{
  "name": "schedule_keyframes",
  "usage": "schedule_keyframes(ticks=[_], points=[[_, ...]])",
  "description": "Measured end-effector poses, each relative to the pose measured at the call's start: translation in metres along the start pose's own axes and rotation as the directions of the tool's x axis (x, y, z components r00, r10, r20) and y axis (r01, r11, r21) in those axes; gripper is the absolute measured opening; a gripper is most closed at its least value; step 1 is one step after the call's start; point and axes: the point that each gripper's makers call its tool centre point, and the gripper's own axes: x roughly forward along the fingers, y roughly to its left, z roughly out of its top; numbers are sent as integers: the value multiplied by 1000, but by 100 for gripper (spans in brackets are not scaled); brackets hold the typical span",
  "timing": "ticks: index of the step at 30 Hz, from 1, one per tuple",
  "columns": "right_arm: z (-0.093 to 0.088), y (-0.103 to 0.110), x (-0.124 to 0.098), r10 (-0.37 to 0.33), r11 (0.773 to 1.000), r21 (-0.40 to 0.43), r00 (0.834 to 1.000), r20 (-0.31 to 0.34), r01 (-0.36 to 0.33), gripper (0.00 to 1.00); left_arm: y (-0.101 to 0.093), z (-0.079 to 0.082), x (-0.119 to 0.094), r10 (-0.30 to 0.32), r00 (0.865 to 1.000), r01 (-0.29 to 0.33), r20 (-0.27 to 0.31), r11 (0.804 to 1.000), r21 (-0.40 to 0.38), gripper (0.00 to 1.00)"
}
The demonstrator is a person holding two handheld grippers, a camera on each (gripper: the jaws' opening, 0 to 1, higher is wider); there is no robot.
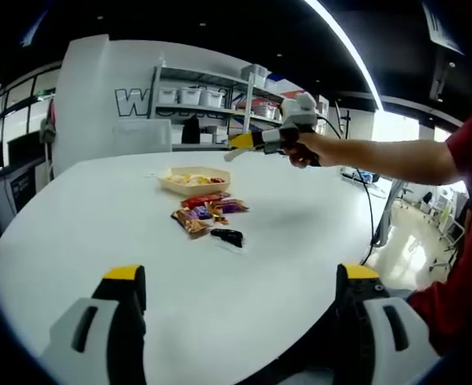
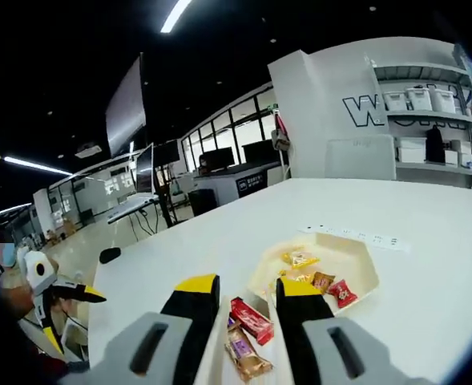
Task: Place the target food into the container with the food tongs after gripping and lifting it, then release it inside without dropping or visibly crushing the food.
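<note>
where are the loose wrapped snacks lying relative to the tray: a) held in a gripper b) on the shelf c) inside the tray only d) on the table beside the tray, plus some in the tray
d: wrapped snacks lie on the white table next to the shallow tray, which also holds a few pieces.

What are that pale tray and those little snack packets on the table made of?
The tray looks like thin cream plastic or pulp: matte, with a moulded, angled rim; I can't tell which. The snack packets look like glossy foil or plastic film: they catch the light and have crimped ends. The table looks like smooth white laminate with a soft sheen.
</note>
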Motion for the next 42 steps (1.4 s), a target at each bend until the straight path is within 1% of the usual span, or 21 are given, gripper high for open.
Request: schedule_keyframes(ticks=[4,9,13,24,30,32,36,37,40,42], points=[[-5,4,1,11,1000,14,1000,-4,-11,23,-3,0,1,-5,1000,5,-1,1000,6,97],[-22,8,3,28,1000,11,999,-41,-28,23,-2,2,-1,-1,1000,1,-1,1000,8,97],[-30,10,5,34,999,15,998,-50,-33,23,-1,1,-2,2,1000,-2,-3,1000,7,97],[-58,14,10,37,999,-32,992,-121,-41,23,-1,0,-2,3,1000,-2,-7,1000,8,97],[-68,11,11,24,996,-85,989,-146,-37,23,-1,-1,-1,-1,1000,1,-11,1000,9,97],[-73,12,11,32,995,-85,986,-165,-46,23,-1,-1,-1,-1,1000,1,-10,1000,9,97],[-83,13,13,26,989,-137,979,-203,-54,23,0,-1,-1,2,1000,-2,-11,1000,7,97],[-83,12,14,19,984,-169,979,-201,-54,23,0,-2,-1,2,1000,-2,-11,1000,6,97],[-84,11,16,14,984,-173,979,-202,-50,23,0,-3,-2,4,1000,-4,-12,1000,5,97],[-85,10,17,11,980,-194,979,-205,-52,23,0,-3,-2,4,1000,-4,-14,1000,5,97]])
